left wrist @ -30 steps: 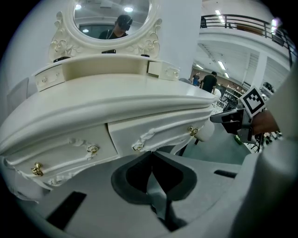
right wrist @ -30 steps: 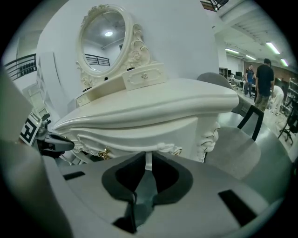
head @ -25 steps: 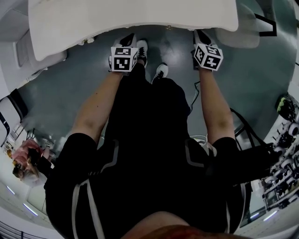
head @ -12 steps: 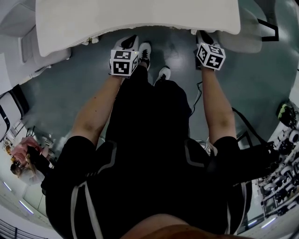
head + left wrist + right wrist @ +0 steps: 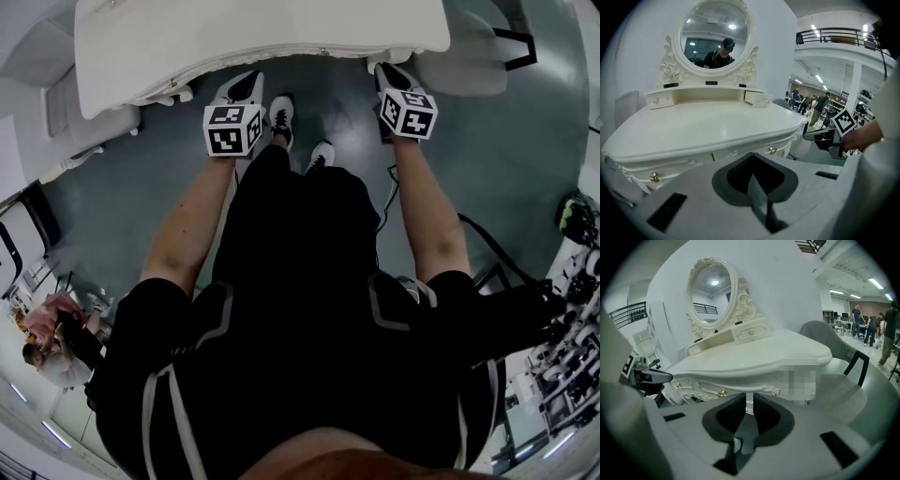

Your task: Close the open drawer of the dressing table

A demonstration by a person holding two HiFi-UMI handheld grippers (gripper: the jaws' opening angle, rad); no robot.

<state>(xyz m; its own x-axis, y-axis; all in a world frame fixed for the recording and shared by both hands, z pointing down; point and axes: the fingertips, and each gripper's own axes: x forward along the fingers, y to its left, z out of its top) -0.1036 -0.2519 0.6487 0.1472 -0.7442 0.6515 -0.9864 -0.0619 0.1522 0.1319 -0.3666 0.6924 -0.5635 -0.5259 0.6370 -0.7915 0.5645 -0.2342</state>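
Grey-green flooring (image 5: 112, 206) is spreading beneath a white dressing table (image 5: 262, 37), with an oval mirror (image 5: 715, 30) rising at the back edge of its surface. Both grippers are hovering just off the front edge. The left gripper (image 5: 248, 84) is pointing at the front drawer (image 5: 740, 153), jaws pressed together. The right gripper (image 5: 392, 73), near the right front corner, is showing jaws slightly parted, gripping nothing. The drawer is sitting seemingly level with the front, its gold knob (image 5: 772, 150) showing
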